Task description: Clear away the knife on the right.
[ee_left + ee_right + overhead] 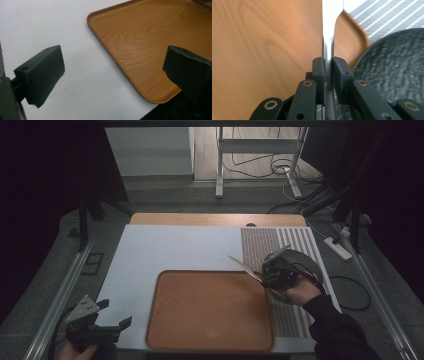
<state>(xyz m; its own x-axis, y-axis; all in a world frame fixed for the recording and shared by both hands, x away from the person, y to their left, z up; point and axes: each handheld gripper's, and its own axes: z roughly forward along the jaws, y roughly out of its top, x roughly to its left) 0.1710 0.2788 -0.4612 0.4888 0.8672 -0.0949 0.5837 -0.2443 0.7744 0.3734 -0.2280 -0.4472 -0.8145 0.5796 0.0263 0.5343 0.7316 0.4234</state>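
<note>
- At a table, a person's right gripper (270, 272) clamps the metal handle of a knife (245, 266), its jaws closed tight on either side of the handle in the right gripper view.
- The knife (328, 37) is held above the right edge of a wooden tray (210, 312), blade pointing left and away, beside a dark round mat (397, 65) on a striped placemat (295, 242).
- The left gripper (114, 320) hovers near the tray's front left corner, jaws wide apart and holding nothing.
- Judged from the pose, the knife is bound for the tray; lowering it level, blade flat to the wood, before easing the jaws apart should stop it sliding or tipping.
</note>
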